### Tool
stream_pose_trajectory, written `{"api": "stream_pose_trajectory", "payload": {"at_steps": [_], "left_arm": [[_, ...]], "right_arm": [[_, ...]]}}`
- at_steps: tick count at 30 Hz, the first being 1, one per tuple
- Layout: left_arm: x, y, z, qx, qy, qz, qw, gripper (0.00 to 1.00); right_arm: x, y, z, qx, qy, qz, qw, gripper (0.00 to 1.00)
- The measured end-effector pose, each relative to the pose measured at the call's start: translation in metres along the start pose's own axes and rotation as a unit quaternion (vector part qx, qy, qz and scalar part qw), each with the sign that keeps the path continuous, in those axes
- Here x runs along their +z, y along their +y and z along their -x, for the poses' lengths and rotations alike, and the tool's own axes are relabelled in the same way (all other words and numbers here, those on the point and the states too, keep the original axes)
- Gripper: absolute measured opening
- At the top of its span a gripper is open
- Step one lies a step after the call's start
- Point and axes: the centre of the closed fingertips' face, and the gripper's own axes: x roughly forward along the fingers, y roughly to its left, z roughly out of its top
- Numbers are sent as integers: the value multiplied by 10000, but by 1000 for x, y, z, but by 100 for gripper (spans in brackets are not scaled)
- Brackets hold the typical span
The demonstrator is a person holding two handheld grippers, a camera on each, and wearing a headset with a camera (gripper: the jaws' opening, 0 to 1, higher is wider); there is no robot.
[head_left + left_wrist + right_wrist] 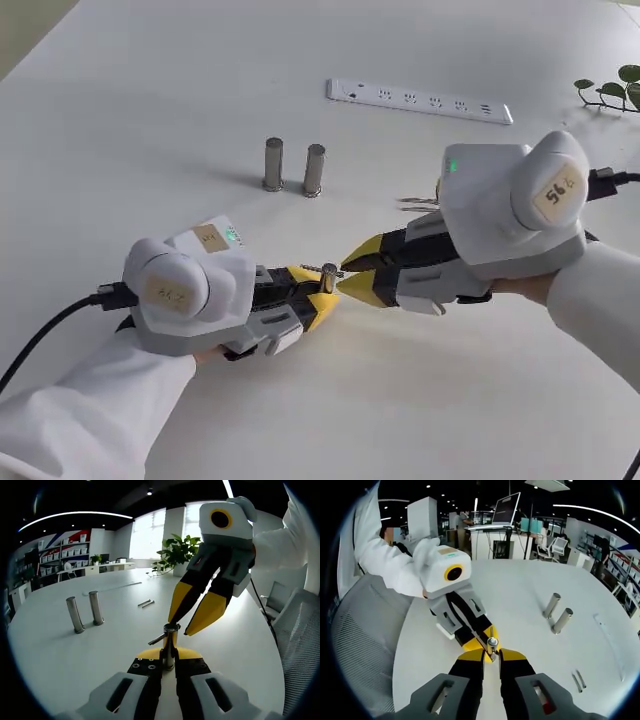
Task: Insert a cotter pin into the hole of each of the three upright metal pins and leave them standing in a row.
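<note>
My left gripper (pixel 318 290) (pixel 170 654) is shut on a short metal pin (pixel 327 279) (pixel 170 642) (pixel 492 642), held off the table. A thin cotter pin (pixel 157 639) pokes out of the side of that pin near its top. My right gripper (pixel 343 276) (pixel 492 655) meets it from the opposite side, its yellow fingertips (pixel 186 630) closed on the cotter pin's other end at the pin's head. Two more metal pins (pixel 273 164) (pixel 314 170) (pixel 75 614) (pixel 551 605) stand upright side by side farther back.
Spare cotter pins (pixel 415 205) (pixel 145 603) (pixel 577 680) lie loose on the white table (pixel 150 120). A white power strip (pixel 420 100) lies at the back, with a plant sprig (pixel 610 90) at the far right. Cables trail from both grippers.
</note>
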Motion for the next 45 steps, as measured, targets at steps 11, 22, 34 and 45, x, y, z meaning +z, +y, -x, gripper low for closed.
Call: {"api": "stream_pose_trajectory", "payload": {"at_steps": [11, 22, 34, 45], "left_arm": [[0, 1, 0, 19, -65, 105, 9999, 7], [0, 1, 1, 14, -77, 124, 9999, 7], [1, 1, 1, 20, -93, 151, 9998, 7], [3, 2, 0, 49, -98, 211, 9997, 7]], "right_arm": [[6, 3, 8, -193, -368, -293, 9987, 21], [-1, 16, 33, -500, -651, -863, 9929, 46], [-12, 24, 55, -868, -969, -1394, 9816, 73], [-30, 23, 61, -1146, -973, -1828, 9716, 95]]}}
